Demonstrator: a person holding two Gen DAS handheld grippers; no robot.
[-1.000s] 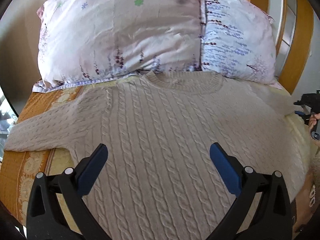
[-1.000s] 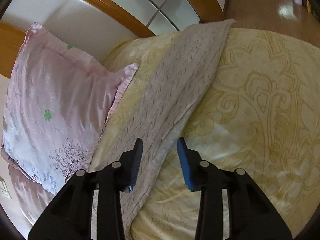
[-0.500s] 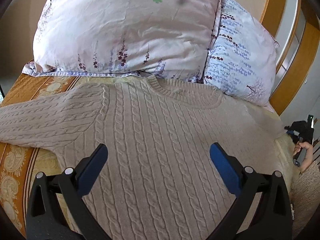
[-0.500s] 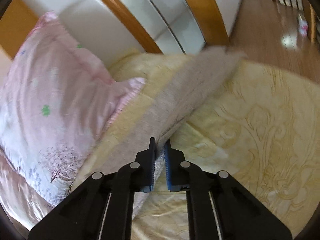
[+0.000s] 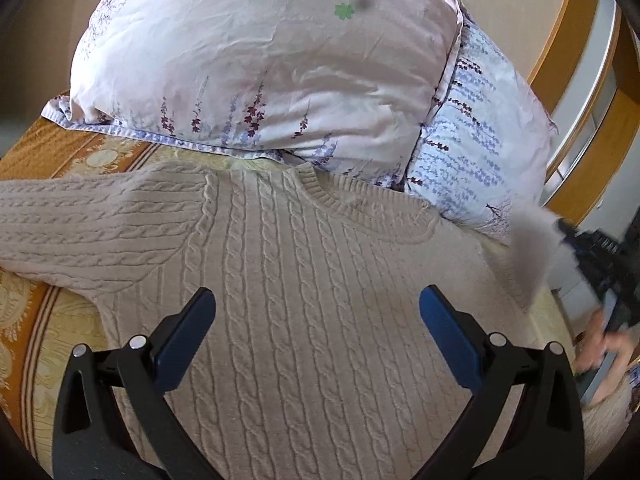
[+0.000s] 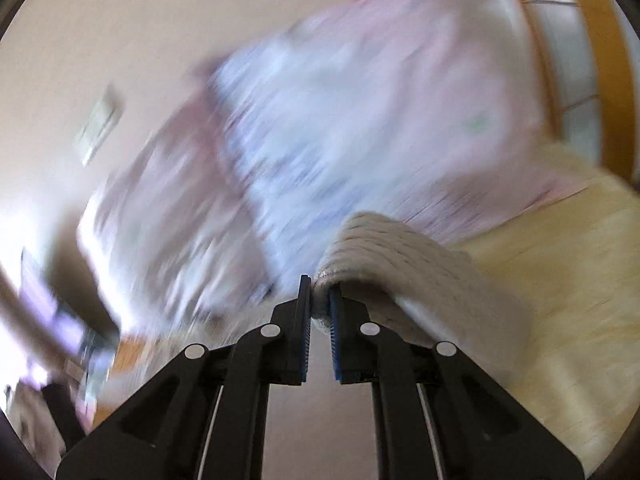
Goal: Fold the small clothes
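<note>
A cream cable-knit sweater [image 5: 304, 280] lies flat on the bed, its collar toward the pillows and one sleeve [image 5: 80, 224] stretched out to the left. My left gripper [image 5: 316, 304] is open and hovers just above the sweater's body. My right gripper [image 6: 319, 292] is shut on the other sleeve [image 6: 400, 256], which drapes over its right finger. In the left wrist view that sleeve [image 5: 528, 240] is lifted and blurred at the right edge, with the right gripper [image 5: 576, 240] beside it.
Two floral pillows [image 5: 260, 60] [image 5: 488, 140] lean at the head of the bed behind the collar. A yellow and orange patterned bedspread [image 5: 52, 344] lies under the sweater. A wooden headboard frame [image 5: 588, 160] stands at the right. The right wrist view is strongly motion-blurred.
My right gripper closed on the right sleeve, lifted it off the bed and is swinging it toward the sweater's body. My left gripper stayed open and shifted a little over the sweater.
</note>
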